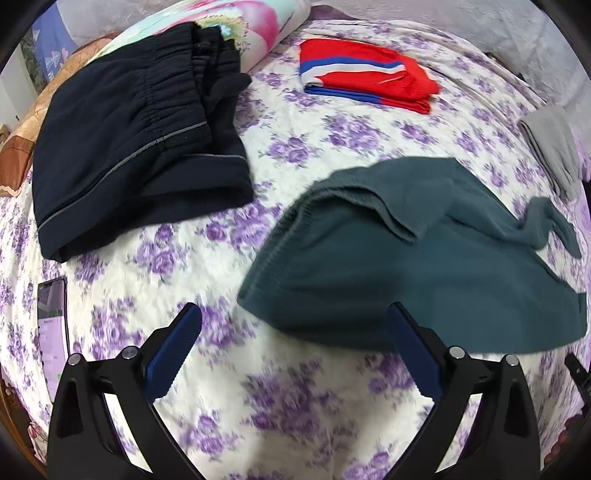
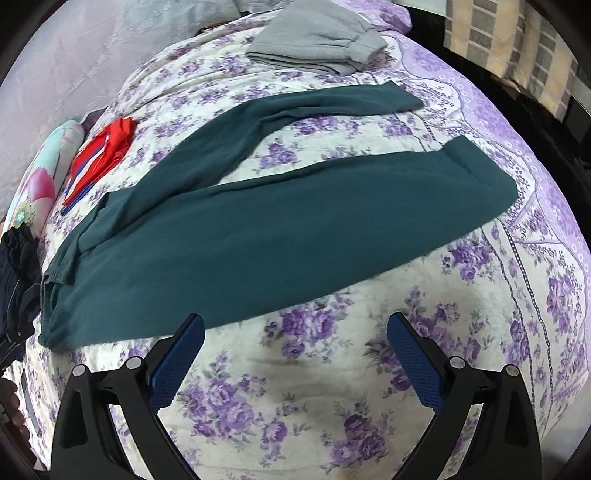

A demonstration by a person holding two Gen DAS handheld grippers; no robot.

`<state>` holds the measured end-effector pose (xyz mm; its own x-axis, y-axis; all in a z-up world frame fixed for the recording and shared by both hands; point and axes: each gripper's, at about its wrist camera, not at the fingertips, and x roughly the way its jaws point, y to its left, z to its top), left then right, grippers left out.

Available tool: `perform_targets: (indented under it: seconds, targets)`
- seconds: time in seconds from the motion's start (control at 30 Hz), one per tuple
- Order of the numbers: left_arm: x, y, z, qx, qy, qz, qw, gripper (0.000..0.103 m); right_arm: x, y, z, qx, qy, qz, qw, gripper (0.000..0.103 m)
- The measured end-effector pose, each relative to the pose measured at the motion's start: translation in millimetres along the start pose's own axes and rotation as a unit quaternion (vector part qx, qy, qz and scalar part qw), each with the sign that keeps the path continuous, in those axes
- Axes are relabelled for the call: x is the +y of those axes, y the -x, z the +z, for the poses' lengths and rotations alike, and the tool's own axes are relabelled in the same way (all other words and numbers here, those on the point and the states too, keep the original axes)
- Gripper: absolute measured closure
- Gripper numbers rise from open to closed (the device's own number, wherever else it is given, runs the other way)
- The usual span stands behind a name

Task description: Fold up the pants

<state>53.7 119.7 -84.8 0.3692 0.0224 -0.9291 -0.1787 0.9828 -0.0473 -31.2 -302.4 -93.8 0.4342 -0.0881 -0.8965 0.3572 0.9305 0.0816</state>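
Dark teal pants (image 2: 258, 229) lie spread flat on the floral bedspread (image 2: 314, 387), waistband to the left, two legs fanned out to the right. In the left wrist view the waistband end of the pants (image 1: 388, 258) lies just beyond my fingers, with its top layer folded open. My left gripper (image 1: 293, 317) is open and empty, hovering just short of the waist edge. My right gripper (image 2: 295, 328) is open and empty, hovering near the lower edge of the near leg.
Folded black pants (image 1: 136, 147) lie at the left, folded red-white-blue shorts (image 1: 365, 77) at the back, folded grey pants (image 2: 317, 40) at the far right. A phone (image 1: 53, 317) lies near the left bed edge. A floral pillow (image 1: 251, 26) sits behind.
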Motion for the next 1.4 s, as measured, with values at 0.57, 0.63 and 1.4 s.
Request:
perform_targets:
  seconds: [0.57,0.63,1.4]
  targets:
    - [-12,-57,27,0.044,-0.069,-0.081,0.9933,0.098,-34,-5,0,0.008,-0.041,-0.031,0.999,0.004]
    - [-10,-56,26,0.046,-0.063,-0.088,0.9931,0.098,-66,-6,0,0.002,-0.093,-0.045,0.995,0.004]
    - [-7,14,16,0.027,-0.044,-0.072,0.9961,0.100,-229,25,83,-0.063,-0.202,-0.002,0.977,0.099]
